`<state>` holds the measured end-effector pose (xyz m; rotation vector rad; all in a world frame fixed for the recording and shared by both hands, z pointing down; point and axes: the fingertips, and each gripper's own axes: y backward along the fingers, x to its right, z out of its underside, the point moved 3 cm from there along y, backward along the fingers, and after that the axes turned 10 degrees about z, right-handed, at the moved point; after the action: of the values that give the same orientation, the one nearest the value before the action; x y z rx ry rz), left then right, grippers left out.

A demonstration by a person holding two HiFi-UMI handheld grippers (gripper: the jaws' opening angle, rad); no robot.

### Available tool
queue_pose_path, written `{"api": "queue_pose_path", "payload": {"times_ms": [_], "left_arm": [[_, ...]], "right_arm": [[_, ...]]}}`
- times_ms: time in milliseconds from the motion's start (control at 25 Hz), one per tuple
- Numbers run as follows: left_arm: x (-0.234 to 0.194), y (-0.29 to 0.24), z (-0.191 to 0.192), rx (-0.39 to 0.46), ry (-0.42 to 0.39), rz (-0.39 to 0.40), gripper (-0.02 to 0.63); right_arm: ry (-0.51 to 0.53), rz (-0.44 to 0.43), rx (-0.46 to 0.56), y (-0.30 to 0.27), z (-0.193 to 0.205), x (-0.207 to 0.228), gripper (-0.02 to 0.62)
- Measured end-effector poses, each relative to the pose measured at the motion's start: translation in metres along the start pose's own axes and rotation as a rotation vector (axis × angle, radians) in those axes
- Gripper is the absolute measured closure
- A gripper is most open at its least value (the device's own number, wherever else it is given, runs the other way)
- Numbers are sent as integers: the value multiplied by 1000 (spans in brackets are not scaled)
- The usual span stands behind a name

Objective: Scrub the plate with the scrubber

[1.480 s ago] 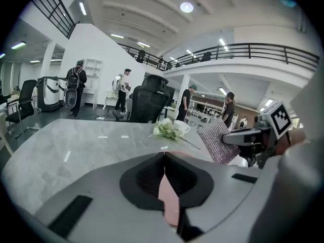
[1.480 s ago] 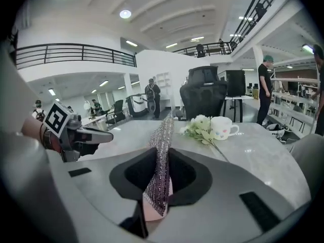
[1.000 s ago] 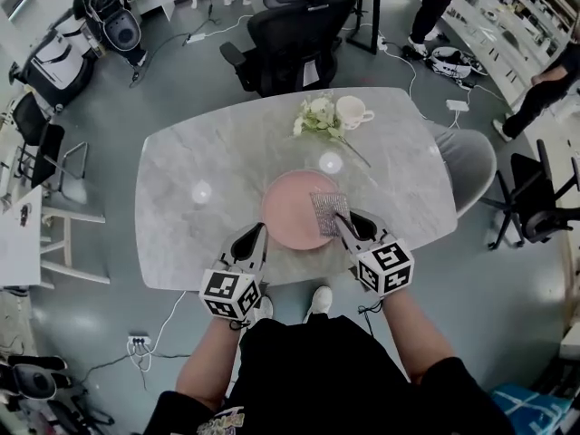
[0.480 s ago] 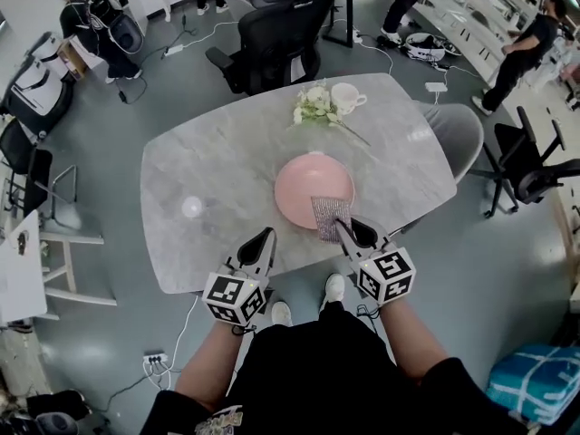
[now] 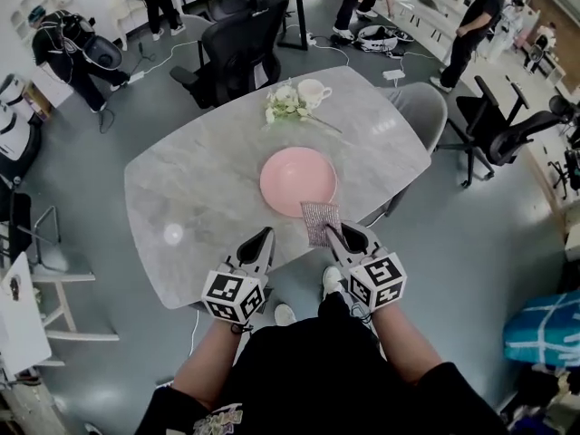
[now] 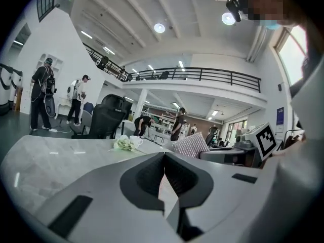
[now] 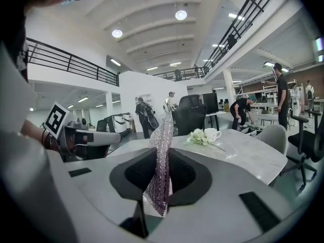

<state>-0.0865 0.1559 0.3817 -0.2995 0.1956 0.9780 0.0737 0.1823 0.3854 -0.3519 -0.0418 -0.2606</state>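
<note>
The right gripper (image 5: pixel 335 234) pinches the scrubber (image 5: pixel 318 221), with the plate (image 5: pixel 297 179) just ahead. The left gripper (image 5: pixel 261 239) is closed and empty. The scrubbing looks not yet done.

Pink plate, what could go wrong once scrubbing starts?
The round pink plate lies loose on the grey marble table; the left tongs are shut and empty, so scrubbing may push it toward the white cup. The right tongs pinch the silvery mesh scrubber near one end; it may slip.
</note>
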Motion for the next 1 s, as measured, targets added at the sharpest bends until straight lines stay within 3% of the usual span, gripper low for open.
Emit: {"api": "queue_pose_path", "payload": {"times_ms": [360,1000], "left_arm": [[6,6,5,-26,-23,72,588],[4,11,5,-17,-7,89,588]], "right_arm": [[-32,61,18,15,11,-12,522],[14,74,7,17,9,-22,525]]}}
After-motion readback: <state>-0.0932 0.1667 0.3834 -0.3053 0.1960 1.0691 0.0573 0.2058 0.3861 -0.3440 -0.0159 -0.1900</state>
